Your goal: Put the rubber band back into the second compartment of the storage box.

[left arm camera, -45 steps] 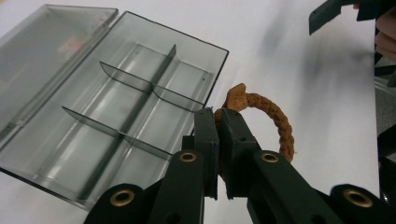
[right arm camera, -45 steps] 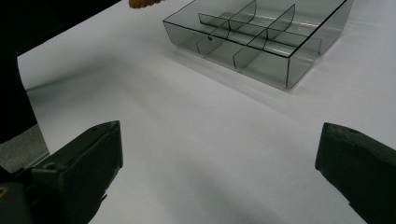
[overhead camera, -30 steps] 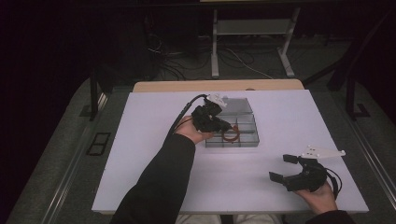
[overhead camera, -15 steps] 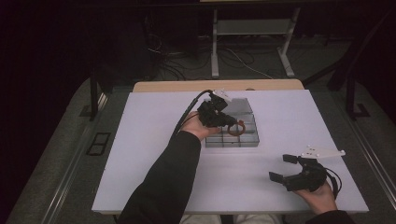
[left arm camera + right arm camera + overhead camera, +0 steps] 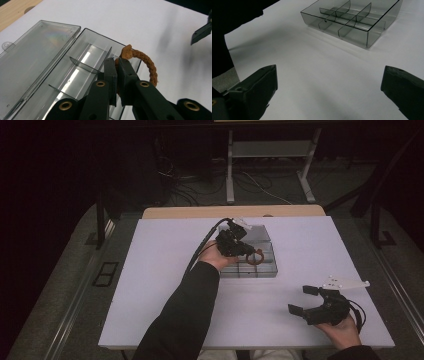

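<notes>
Left tongs (image 5: 117,75) pinching brown braided ring (image 5: 147,65) above clear divided box (image 5: 82,65); right tongs (image 5: 329,92) spread.

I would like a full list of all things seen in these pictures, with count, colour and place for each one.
Table: one, white, under everything.
Box: one, clear grey plastic, with compartments, mid-table.
Lid: one, clear, lying open flat beside the box.
Ring: one, brown, braided cord, held above the box's edge.
Stand: one, light grey, on the floor behind the table.
Cables: several, on the dark floor behind.
Left gripper: one, black, shut on the ring.
Right gripper: one, black, open, near the table's right front corner.
</notes>
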The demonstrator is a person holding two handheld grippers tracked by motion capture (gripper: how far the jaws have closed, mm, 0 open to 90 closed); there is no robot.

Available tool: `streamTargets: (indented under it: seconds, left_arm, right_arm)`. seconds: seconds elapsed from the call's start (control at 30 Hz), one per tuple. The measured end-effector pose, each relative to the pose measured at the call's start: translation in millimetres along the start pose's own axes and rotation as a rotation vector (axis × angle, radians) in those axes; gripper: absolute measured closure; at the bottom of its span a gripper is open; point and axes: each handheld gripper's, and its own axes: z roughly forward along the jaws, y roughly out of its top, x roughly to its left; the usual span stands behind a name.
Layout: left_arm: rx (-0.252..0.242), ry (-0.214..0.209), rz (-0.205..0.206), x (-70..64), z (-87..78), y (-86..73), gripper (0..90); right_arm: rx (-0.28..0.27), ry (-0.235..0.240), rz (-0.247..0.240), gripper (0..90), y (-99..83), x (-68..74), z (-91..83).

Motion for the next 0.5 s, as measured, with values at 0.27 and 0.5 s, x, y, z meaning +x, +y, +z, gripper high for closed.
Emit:
streamTargets:
  seconds: [0.27, 0.5]
  left_arm:
    - [0.004, 0.013, -0.03, 6.0, 9.1, -5.6, 84.6]
    - [0.011, 0.026, -0.054, 12.4, 14.8, -12.6, 84.6]
  right_arm:
    - [-0.002, 0.0, 0.0, 0.0, -0.2, -0.4, -0.3]
    - [-0.006, -0.003, -0.005, 0.0, -0.2, -1.0, -0.5]
